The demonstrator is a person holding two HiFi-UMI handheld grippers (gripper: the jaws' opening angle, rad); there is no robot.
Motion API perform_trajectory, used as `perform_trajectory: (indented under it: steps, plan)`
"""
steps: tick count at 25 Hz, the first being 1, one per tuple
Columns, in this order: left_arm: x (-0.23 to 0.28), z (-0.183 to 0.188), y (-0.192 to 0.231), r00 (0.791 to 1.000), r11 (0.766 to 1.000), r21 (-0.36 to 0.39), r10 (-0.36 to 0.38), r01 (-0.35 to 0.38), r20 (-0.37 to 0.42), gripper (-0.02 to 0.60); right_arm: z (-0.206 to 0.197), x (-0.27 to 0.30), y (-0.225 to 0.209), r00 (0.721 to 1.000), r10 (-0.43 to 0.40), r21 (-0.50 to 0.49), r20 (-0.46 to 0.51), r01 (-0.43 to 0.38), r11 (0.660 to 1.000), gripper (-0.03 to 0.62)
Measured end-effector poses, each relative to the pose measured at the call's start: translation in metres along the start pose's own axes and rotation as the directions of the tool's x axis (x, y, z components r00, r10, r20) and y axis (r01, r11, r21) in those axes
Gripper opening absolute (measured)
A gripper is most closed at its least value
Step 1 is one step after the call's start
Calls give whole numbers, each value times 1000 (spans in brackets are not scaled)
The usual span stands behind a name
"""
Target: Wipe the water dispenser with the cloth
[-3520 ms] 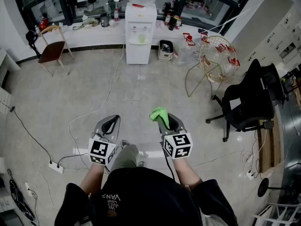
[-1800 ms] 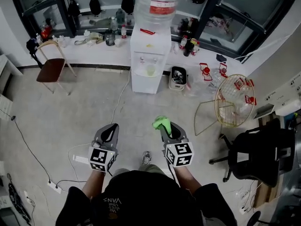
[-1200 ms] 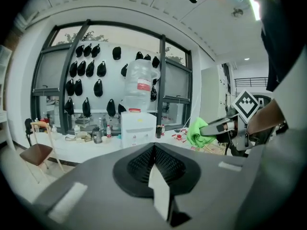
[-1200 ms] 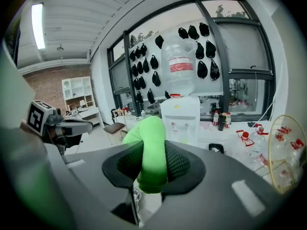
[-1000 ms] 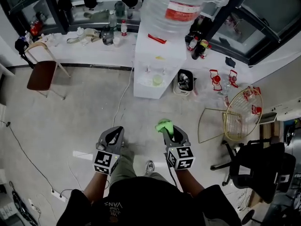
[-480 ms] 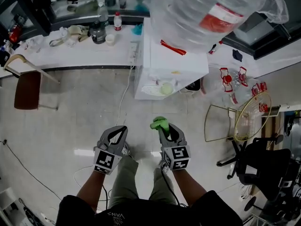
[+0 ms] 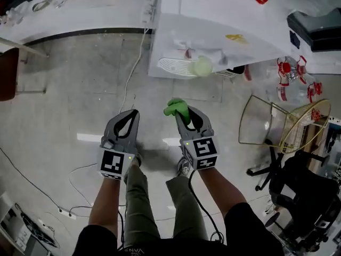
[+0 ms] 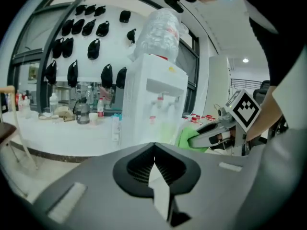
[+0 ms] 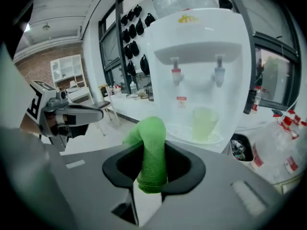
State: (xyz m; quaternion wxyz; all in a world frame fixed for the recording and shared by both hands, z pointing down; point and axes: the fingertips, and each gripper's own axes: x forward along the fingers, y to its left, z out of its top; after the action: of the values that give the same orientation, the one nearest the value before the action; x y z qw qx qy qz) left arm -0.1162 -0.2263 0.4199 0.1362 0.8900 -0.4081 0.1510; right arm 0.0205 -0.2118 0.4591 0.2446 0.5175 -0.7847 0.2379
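The green cloth [image 7: 176,108] is pinched in the right gripper [image 7: 183,117], whose jaws are clamped on it. The water dispenser [image 7: 224,33], well apart seconds ago, now looms at 12 o'clock, near the cloth but untouched. The left gripper [image 7: 130,117], at 9 o'clock, is closed on nothing. The approach looks finished; wiping has not begun.

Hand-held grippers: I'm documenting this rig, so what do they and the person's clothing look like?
The left hand-held gripper and right hand-held gripper are grey wedges tapering forward, each with a black-lined teardrop opening and ribbed black pads. Each carries a white cube with black square markers. The person wears a black short-sleeved top and olive trousers.
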Motion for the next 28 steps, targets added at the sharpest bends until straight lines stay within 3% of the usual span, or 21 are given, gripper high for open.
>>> perform_trajectory:
  steps: [4,10,19,23,28]
  plan:
    - [13,-55,-26,1000,998,-69,-1,0,-20,2,-39,44,-10,1000,13,-33,15,-12,999,114]
    - [36,-104,-28,1000,1000,-15,2,-2,3,2,-67,106,-2,994,68,-106,85,-59,993,114]
    - [58,-128,-13,994,1000,11,-6,5,108,2,-61,189,-9,971,103,-239,215,-49,970,114]
    - [57,-129,-11,994,997,53,52,-57,91,2,-53,215,-12,960,112,-294,255,-33,955,114]
    - [49,-121,-8,985,992,2,124,-125,123,2,-54,240,-23,964,90,-297,251,-12,955,114]
